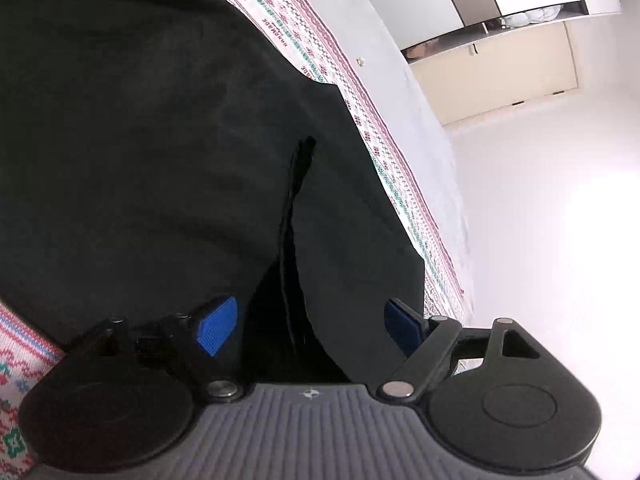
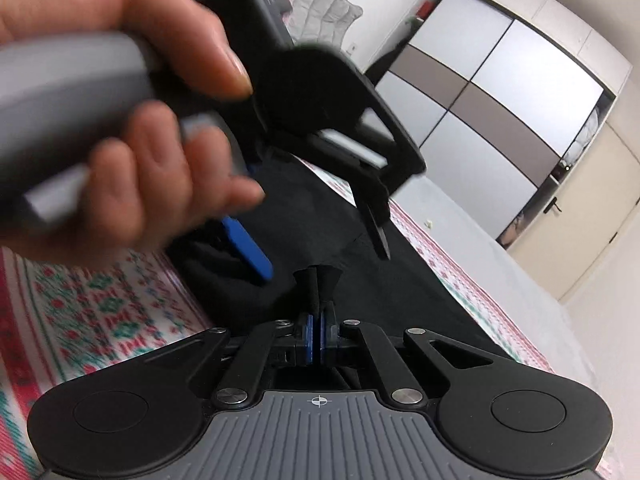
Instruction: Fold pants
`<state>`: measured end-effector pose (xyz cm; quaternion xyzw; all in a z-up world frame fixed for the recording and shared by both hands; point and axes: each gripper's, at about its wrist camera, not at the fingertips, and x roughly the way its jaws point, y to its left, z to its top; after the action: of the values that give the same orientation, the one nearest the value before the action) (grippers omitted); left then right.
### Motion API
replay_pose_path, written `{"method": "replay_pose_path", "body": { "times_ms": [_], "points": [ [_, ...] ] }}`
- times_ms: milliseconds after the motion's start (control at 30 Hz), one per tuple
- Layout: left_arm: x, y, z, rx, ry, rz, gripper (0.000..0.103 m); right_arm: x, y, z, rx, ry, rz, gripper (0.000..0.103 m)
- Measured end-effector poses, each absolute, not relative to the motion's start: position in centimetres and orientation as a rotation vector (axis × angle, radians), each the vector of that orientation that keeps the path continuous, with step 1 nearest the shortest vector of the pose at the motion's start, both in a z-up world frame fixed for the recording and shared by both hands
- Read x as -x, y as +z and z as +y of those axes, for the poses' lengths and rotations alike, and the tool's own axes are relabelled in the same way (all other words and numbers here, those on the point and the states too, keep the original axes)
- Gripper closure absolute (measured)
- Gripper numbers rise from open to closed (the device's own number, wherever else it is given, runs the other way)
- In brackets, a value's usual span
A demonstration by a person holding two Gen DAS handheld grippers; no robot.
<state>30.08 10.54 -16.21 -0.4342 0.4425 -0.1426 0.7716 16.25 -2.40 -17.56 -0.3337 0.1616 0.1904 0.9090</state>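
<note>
Both wrist views look closely across the pants (image 1: 160, 160).

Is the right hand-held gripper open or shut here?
Shut: in the right wrist view the right hand-held gripper has its blue pads together, pinching a fold of the black pants.

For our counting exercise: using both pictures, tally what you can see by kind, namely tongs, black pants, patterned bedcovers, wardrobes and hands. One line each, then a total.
Tongs: 2, the left tongs and the right tongs
Black pants: 1
Patterned bedcover: 1
Wardrobe: 1
Hand: 1
Total: 6
</note>
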Motion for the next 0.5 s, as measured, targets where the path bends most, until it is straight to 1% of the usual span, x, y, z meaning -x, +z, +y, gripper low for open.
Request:
{"method": "replay_pose_path", "body": {
  "times_ms": [33, 100, 133, 167, 200, 267, 500],
  "points": [
    [-30.1, -16.1, 10.4, 0.931, -0.314, 0.952, 0.01, -16.2, -17.4, -2.3, 0.676, 0.392, 0.329, 0.102],
    [-30.4, -15.9, 10.1, 0.894, -0.32, 0.941, 0.021, -16.4, -17.1, -2.3, 0.654, 0.388, 0.318, 0.102],
    [-30.4, -15.8, 10.0, 0.883, -0.322, 0.935, 0.025, -16.2, -16.9, -2.3, 0.644, 0.385, 0.311, 0.102],
    [-30.6, -15.8, 9.9, 0.873, -0.329, 0.93, 0.035, -16.1, -16.7, -2.3, 0.634, 0.383, 0.306, 0.102],
    [-30.8, -15.7, 9.8, 0.859, -0.333, 0.927, 0.049, -16.3, -16.6, -2.2, 0.629, 0.384, 0.304, 0.102],
    [-31.3, -15.7, 9.6, 0.827, -0.336, 0.927, 0.059, -16.2, -16.6, -2.1, 0.624, 0.385, 0.298, 0.102],
    [-33.5, -15.2, 10.9, 0.799, -0.302, 0.915, 0.059, -16.2, -16.7, -1.8, 0.599, 0.385, 0.297, 0.102]
  ]
}}
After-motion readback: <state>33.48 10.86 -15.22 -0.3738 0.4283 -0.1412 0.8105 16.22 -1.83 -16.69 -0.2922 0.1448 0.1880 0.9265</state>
